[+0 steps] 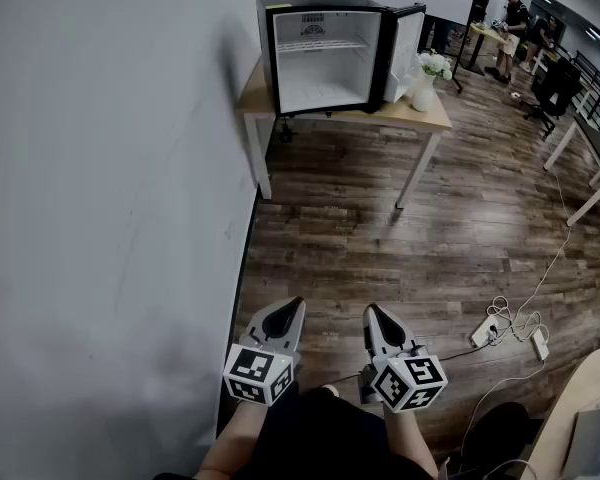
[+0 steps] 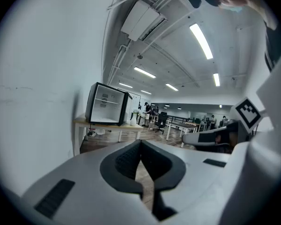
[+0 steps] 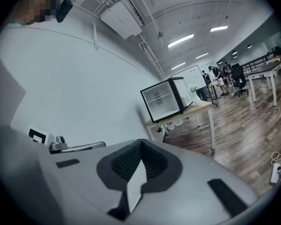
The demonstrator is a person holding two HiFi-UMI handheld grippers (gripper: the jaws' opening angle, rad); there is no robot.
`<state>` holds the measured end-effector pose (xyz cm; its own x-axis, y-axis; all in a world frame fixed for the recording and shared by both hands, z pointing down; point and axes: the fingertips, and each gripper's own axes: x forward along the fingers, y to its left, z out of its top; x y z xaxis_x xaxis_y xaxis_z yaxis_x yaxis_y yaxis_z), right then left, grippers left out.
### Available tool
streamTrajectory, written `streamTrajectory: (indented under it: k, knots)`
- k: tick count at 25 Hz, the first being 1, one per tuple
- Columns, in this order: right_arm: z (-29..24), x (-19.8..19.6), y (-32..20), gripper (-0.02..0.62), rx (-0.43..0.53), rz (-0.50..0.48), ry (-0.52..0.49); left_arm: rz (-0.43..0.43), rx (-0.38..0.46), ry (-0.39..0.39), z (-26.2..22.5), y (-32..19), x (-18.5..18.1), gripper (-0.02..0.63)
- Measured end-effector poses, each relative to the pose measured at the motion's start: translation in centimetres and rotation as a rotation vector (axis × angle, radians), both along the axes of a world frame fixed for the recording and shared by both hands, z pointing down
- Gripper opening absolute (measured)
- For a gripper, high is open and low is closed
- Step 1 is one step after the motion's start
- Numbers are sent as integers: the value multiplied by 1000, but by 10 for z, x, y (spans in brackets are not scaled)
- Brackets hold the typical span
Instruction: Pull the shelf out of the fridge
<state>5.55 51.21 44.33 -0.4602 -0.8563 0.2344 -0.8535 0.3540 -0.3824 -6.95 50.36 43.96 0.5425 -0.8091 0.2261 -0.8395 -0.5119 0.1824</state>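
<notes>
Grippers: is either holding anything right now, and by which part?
Nothing is held. The left gripper and right gripper are both shut and empty, far from the fridge, whose shelf is inside.

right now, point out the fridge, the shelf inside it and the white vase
fridge (image 1: pixel 322 83): head view, inner back wall
shelf (image 1: pixel 320 44): head view, middle of the wire rack
white vase (image 1: pixel 422 94): head view, its rounded body

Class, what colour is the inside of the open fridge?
White, inside the small black box-shaped fridge; clearest in the head view.
</notes>
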Motion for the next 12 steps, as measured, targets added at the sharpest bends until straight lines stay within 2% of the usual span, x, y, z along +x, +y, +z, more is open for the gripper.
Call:
streamTrajectory:
  k: [7, 12]
  knots:
    - [-12, 6, 14, -9, 42, 38, -19, -12, 37, 12, -12, 14, 0, 5]
    - [-11, 13, 18, -9, 59, 42, 9, -35, 63, 11, -9, 16, 3, 5]
